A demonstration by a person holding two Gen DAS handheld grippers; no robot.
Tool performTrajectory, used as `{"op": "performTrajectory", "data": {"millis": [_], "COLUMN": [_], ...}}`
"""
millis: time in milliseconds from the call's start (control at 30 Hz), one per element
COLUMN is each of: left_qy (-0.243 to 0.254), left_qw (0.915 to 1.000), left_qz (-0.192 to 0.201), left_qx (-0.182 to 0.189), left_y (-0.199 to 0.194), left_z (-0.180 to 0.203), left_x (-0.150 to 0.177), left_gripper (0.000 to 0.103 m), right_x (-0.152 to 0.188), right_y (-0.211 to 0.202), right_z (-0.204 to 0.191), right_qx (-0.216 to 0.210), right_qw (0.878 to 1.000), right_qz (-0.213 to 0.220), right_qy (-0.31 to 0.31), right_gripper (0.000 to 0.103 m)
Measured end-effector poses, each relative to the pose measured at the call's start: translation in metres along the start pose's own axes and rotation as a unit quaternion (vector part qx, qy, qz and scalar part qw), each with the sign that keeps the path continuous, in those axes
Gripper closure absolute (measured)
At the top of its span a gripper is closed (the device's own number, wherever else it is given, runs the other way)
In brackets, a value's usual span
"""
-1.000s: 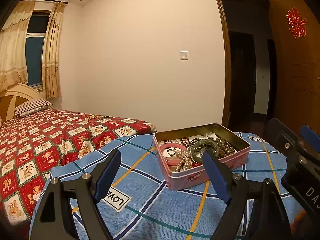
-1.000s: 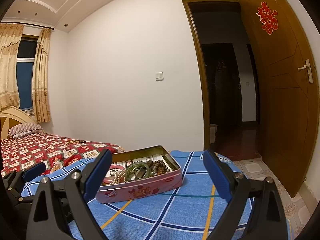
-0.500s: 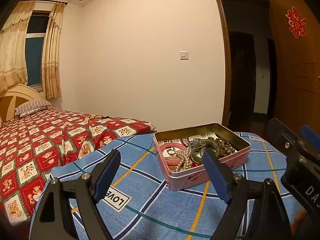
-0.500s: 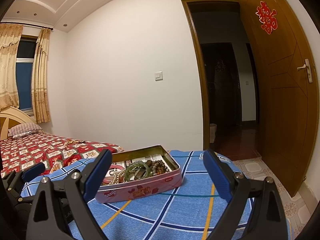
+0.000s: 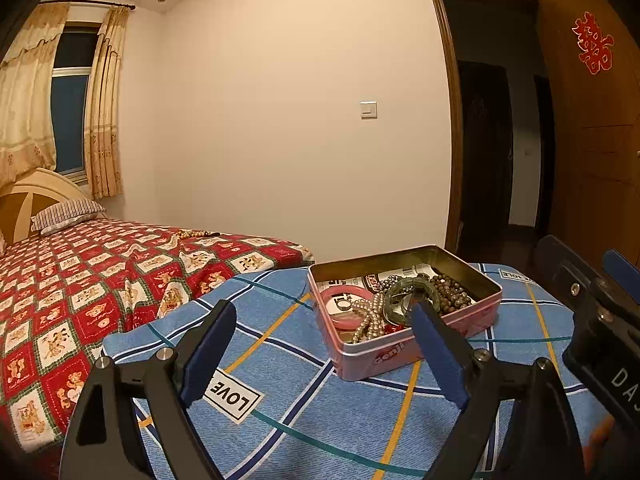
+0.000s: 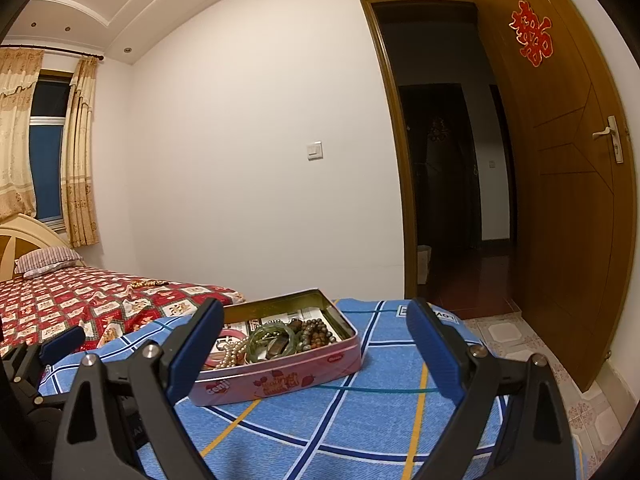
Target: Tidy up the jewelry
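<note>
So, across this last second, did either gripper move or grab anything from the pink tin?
Almost nothing changed. The left gripper has just been opening its jaws slightly wider, with nothing between them; it grabbed nothing. The right gripper stays open and empty in the same place. The pink tin sits unmoved on the blue plaid cover, with the pearl strand, green bangle and brown beads lying as before.

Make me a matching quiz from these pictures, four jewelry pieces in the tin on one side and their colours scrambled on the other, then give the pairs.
Things:
1. bangle
2. pearls
3. jade bracelet
4. wooden beads

Colours:
A. brown
B. pink
C. green
D. cream white

Pairs: 1-B, 2-D, 3-C, 4-A. All four lie inside the tin.
</note>
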State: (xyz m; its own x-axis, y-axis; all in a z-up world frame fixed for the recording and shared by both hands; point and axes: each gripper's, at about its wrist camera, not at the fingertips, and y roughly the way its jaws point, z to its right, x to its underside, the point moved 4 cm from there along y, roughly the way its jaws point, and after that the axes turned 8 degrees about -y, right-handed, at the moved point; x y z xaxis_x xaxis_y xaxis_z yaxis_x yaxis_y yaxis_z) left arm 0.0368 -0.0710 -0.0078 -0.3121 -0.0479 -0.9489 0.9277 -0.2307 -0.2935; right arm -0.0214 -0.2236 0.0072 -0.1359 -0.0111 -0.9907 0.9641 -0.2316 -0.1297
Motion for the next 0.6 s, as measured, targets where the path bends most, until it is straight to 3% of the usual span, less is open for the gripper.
{"op": "performTrajectory", "data": {"millis": [600], "left_qy": [-0.003], "left_qw": [0.9998], "left_qz": [-0.005], "left_qx": [-0.020], "left_y": [0.0026], "left_z": [-0.0028], "left_x": [-0.0008], "left_gripper": [0.013], "right_x": [-0.0006], "right_y": [-0.0001], "right_z": [0.0006], "right_qx": [0.005], "right_qw": [1.000], "right_qz": [-0.007], "right_qy": [0.003], "right_gripper": [0.007]}}
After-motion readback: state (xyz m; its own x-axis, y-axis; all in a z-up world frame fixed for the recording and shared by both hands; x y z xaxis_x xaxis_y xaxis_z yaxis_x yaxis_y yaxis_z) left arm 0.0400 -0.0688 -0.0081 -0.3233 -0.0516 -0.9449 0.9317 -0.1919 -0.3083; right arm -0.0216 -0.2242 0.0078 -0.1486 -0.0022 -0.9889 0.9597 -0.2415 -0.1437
